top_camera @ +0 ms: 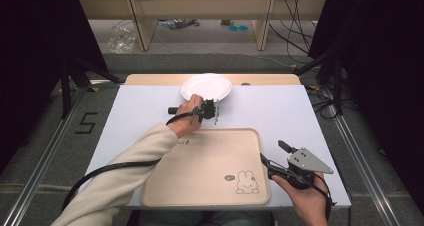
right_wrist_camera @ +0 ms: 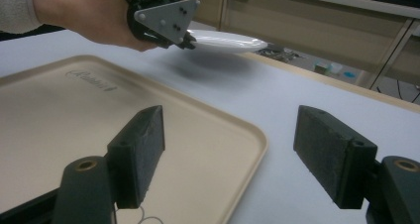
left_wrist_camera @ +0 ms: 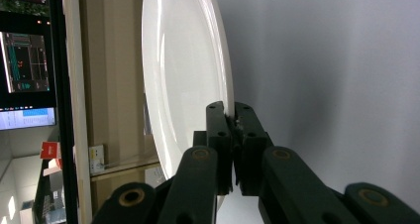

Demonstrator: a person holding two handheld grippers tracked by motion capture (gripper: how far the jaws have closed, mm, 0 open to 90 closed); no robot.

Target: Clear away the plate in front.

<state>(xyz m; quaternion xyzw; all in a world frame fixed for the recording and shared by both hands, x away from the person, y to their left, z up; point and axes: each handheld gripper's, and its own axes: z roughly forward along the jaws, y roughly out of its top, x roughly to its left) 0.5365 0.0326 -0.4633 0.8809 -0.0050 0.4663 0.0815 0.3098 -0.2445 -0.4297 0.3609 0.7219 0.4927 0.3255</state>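
Note:
A white plate (top_camera: 206,86) hangs near the far edge of the white table (top_camera: 280,111). My left gripper (top_camera: 210,104) is shut on its near rim. In the left gripper view the two black jaws (left_wrist_camera: 233,119) pinch the plate's (left_wrist_camera: 183,75) edge. The right gripper view shows the plate (right_wrist_camera: 228,39) held a little above the table with its shadow below, and the left gripper (right_wrist_camera: 189,39) on its rim. A beige tray (top_camera: 200,156) with a rabbit drawing lies in front. My right gripper (top_camera: 275,153) stands open by the tray's right edge, with nothing between its pads (right_wrist_camera: 138,144).
A wooden strip (top_camera: 150,79) borders the table's far side. Beyond it are wooden furniture legs (top_camera: 142,21), cables and a plastic bag (top_camera: 120,38) on the floor. Metal rails (top_camera: 45,141) run along both sides of the table. Bare table surface lies right of the plate.

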